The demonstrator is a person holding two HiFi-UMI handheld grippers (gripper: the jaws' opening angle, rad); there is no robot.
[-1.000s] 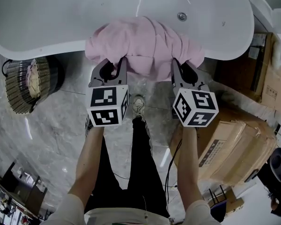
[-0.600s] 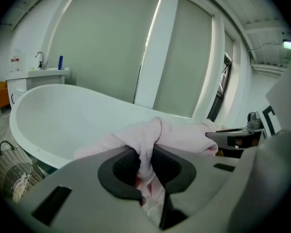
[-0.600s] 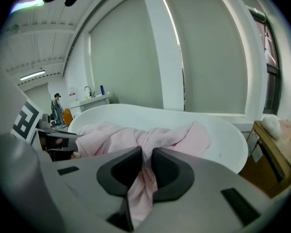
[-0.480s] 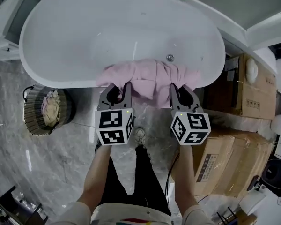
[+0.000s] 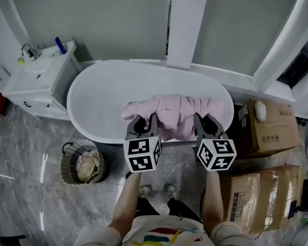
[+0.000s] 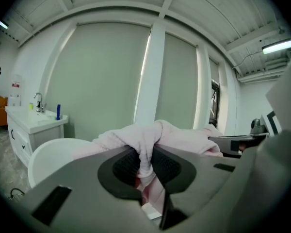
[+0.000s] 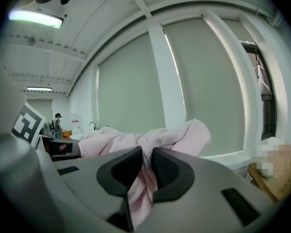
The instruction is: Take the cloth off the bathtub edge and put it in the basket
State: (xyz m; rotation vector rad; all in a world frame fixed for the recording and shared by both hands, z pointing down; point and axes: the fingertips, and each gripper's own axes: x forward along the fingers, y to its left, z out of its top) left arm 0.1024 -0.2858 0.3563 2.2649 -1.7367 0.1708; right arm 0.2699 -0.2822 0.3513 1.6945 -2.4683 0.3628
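I am stretching my 2 arms forward, side by side. My left tongs [image 5: 143, 123] and my right tongs [image 5: 208, 123] are each pinching a fold of the pink cloth [image 5: 177, 111], jaws nearly together.

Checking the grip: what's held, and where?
Both hold the soft pink cloth: left gripper pinches a bunched fold near its left end, right gripper near its right end.

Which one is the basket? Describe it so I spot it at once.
Start at the white oval bathtub in the middle. On the marble floor off its left end, near the white sink cabinet, stands the basket. It is the only round, dark woven thing, with crumpled fabric inside; the cardboard boxes sit on the opposite side.
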